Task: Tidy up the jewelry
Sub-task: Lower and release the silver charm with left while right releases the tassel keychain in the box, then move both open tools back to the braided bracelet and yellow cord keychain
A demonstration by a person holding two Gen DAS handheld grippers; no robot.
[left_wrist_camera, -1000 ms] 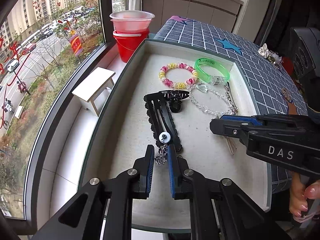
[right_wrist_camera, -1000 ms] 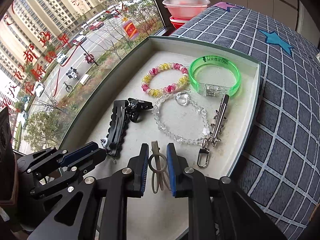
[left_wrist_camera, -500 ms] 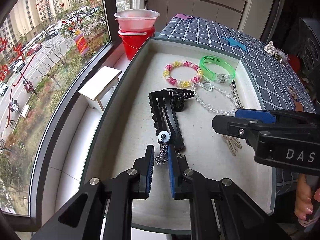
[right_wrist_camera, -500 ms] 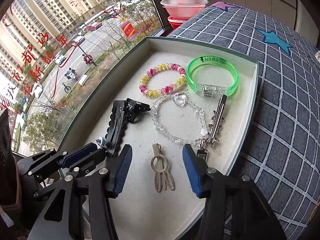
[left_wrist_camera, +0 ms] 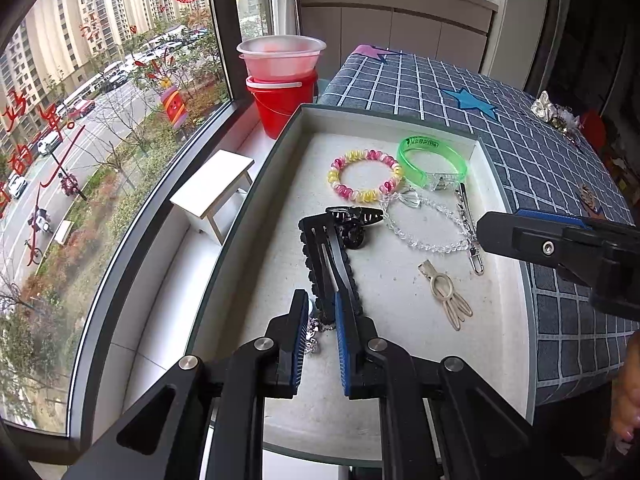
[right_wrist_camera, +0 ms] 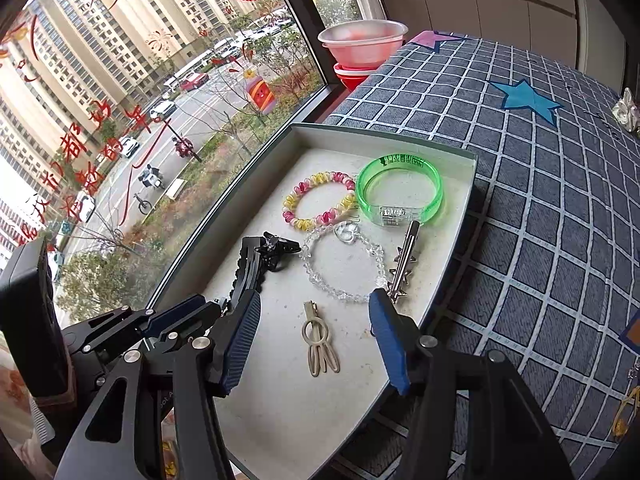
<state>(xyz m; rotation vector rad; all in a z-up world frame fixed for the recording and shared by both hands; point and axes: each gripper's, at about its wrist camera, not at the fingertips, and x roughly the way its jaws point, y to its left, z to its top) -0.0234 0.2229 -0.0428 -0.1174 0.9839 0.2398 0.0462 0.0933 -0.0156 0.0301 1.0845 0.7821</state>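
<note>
A white tray [left_wrist_camera: 508, 216] [right_wrist_camera: 464, 216] holds the jewelry. My left gripper [left_wrist_camera: 322, 314] is shut on a small silver chain piece [left_wrist_camera: 314, 330] at the near end of a black comb clip [left_wrist_camera: 328, 256], over the tray floor. My right gripper [right_wrist_camera: 314, 312] is open and empty above a beige hair clip [right_wrist_camera: 318, 340] that lies loose on the tray; that clip also shows in the left wrist view [left_wrist_camera: 444, 292]. Further back lie a clear bead bracelet [right_wrist_camera: 344, 264], a pink-yellow bracelet [right_wrist_camera: 318, 200], a green bangle [right_wrist_camera: 400, 192], a silver star clip [right_wrist_camera: 402, 264] and a black claw clip [right_wrist_camera: 276, 252].
The tray sits on a blue checked cloth [right_wrist_camera: 540, 160] beside a window sill. A red bucket [left_wrist_camera: 280, 100] with a clear bowl on it stands behind the tray. A small white stool [left_wrist_camera: 212, 188] stands on the sill. More trinkets [left_wrist_camera: 556, 114] lie at the cloth's far right.
My right gripper has opened, let go of the beige hair clip onto the tray and pulled back and up. My left gripper stays shut on the chain piece and has risen slightly.
</note>
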